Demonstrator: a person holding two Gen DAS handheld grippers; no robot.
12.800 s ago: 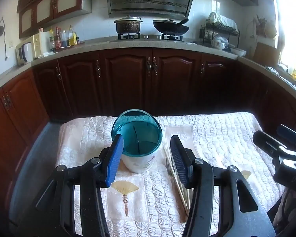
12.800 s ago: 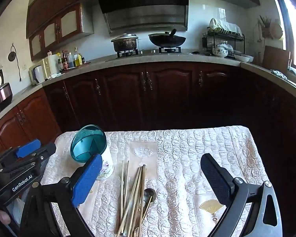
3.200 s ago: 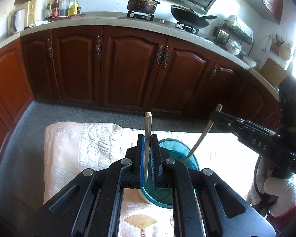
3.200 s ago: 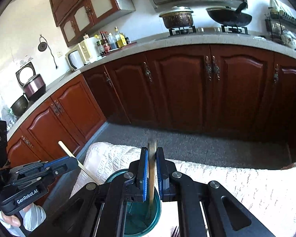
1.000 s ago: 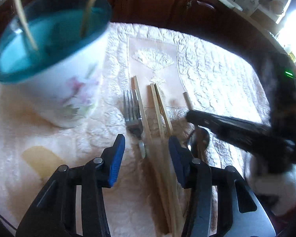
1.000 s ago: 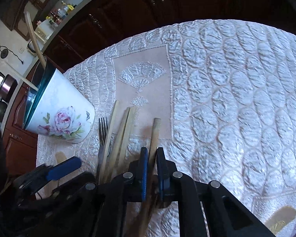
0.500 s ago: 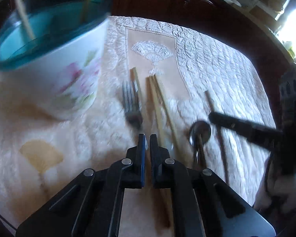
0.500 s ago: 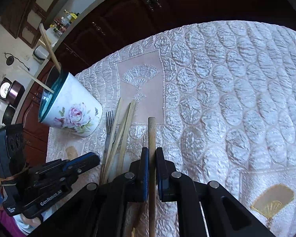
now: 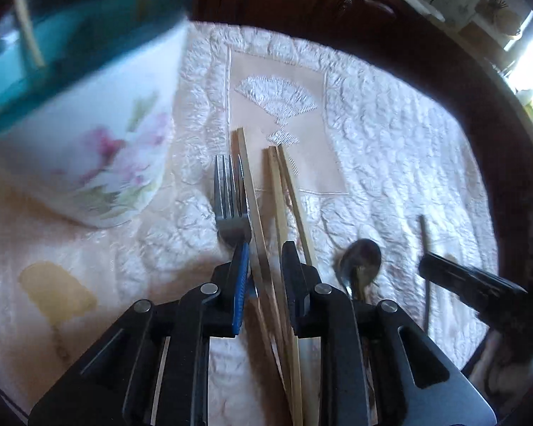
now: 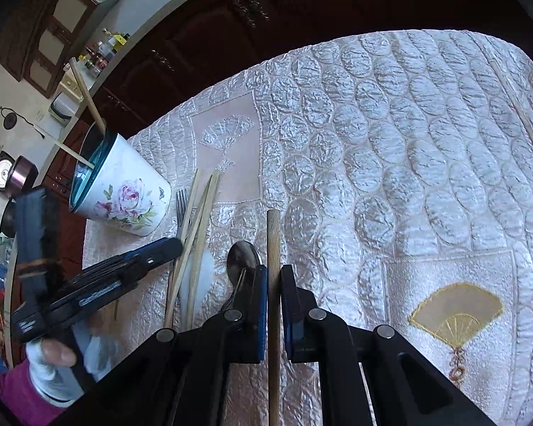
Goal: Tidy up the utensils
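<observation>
Right gripper (image 10: 273, 280) jaws clenched on a wooden stick (image 10: 273, 248), left gripper (image 9: 264, 259) jaws apart around chopsticks (image 9: 266, 213), fork (image 9: 231, 195) beside, cup (image 10: 124, 188) near the table's (image 10: 408, 142) left edge.

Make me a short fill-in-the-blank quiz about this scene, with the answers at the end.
1. The right tool is shut on a wooden ____.
2. The metal fork lies on the cloth right beside the flowered ____.
3. The holder has a rim coloured ____.
4. The spoon lies just ____ of the right tool's stick in the right wrist view.

Answers: chopstick; holder; teal; left
</observation>
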